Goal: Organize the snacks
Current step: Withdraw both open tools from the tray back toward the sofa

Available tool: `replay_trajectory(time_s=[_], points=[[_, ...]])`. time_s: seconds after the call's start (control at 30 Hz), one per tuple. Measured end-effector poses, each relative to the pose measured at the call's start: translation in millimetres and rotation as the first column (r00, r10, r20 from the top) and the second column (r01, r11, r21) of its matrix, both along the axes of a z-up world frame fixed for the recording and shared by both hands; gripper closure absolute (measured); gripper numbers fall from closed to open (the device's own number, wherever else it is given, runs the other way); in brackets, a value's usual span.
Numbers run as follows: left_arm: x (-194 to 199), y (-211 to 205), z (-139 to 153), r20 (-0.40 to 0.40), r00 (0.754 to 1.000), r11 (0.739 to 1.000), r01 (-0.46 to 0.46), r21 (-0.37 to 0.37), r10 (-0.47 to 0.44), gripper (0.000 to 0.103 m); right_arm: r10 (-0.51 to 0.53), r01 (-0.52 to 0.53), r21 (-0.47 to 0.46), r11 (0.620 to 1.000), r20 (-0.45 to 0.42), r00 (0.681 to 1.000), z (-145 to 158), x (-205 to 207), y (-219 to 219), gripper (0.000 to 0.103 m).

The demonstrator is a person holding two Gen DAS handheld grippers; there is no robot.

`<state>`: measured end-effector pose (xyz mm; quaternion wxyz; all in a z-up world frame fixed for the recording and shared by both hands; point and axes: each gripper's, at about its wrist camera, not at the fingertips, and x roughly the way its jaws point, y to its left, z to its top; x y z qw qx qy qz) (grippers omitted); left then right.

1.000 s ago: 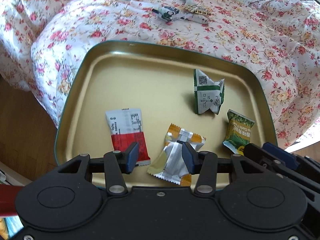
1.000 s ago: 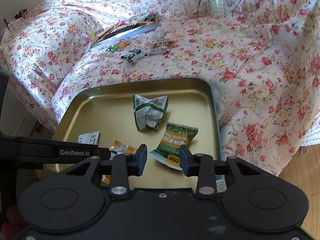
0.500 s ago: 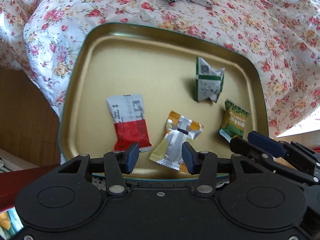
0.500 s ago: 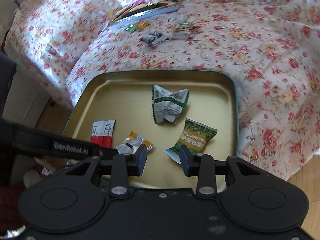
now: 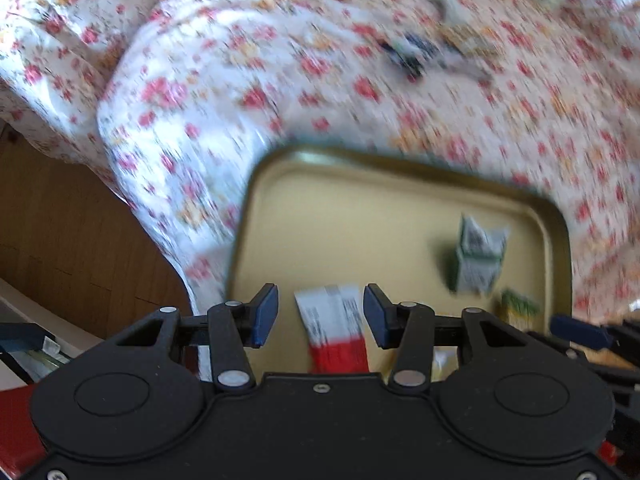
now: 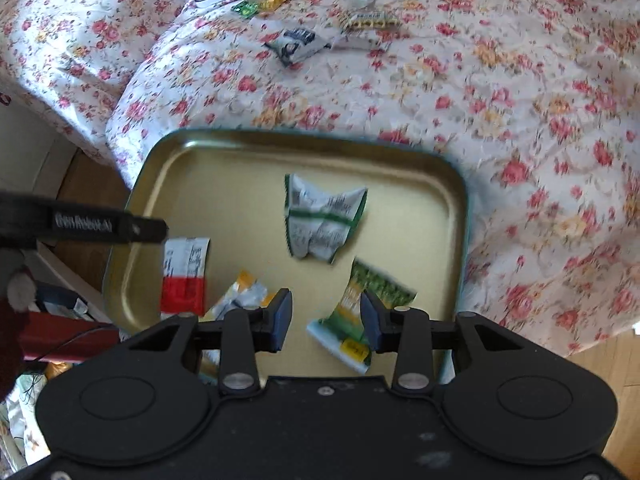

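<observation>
Floral bedspread [image 5: 248, 92] motion-blurred, red-white packet [image 5: 338, 330] half hidden by left tool [image 5: 320, 316]

One gold metal tray [image 6: 456, 216] holds four snack packets [image 6: 324, 220] (white-green, green-yellow, red-white, orange-silver). About five more small packets [image 6: 296, 44] lie scattered on the floral bedspread [image 6: 520, 100].

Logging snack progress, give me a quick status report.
Left gripper open, empty; right gripper open, empty, jaws just widened. Four snack packets in tin; more on bedspread, nearest dark packet. Nothing in the way.
</observation>
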<state>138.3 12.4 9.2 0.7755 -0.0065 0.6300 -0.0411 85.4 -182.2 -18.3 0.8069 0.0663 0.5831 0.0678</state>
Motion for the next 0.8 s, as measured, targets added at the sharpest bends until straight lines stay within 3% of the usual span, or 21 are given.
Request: replay_trajectory(time_s=[0.27, 0.8], points=[[52, 4, 25, 0.143, 0.990, 0.994, -0.011, 0.104, -0.004, 0.049, -0.020, 0.023, -0.051, 0.998, 0.057, 0.998, 21, 49, -9, 0.061], [148, -5, 41, 0.338, 0.940, 0.996, 0.025, 0.087, -0.053, 0.049, -0.007, 0.025, -0.082, 0.996, 0.210, 0.978, 33, 152, -11, 0.059]])
